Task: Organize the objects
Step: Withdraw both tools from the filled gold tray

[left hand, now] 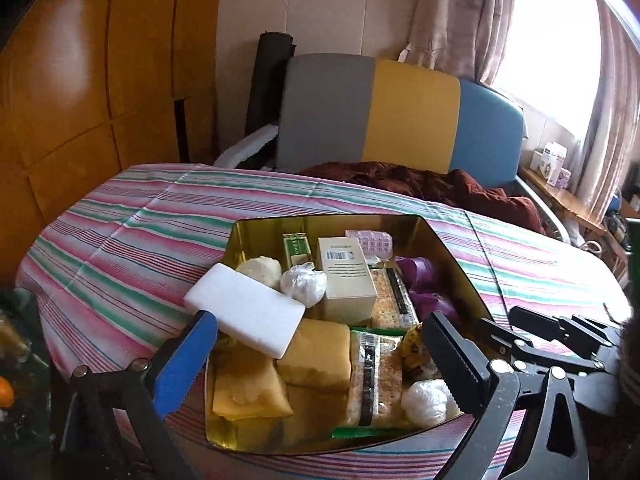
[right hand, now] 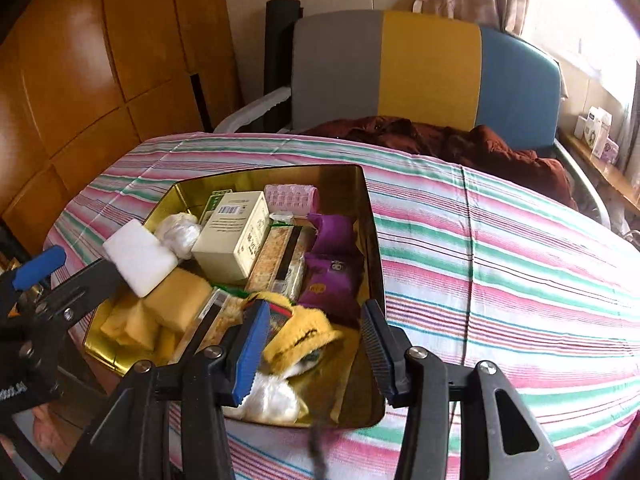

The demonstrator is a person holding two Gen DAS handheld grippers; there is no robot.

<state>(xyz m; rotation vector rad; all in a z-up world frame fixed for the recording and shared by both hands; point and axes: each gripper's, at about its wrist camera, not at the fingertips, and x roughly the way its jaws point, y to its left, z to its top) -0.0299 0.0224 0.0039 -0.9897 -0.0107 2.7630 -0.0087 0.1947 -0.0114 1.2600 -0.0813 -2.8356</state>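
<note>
The gold metal tin is gleaming, mirror-glossy inside. The striped cloth under it is looking matt and woven. The white block is looking matt, the wooden wardrobe shining, varnished.

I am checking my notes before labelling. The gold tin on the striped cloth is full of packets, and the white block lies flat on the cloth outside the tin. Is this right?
Not quite. The gold tin on the striped cloth is full, but the white block is not on the cloth: it lies across the tin's left rim on the yellow packets. The left wrist view shows this.
</note>
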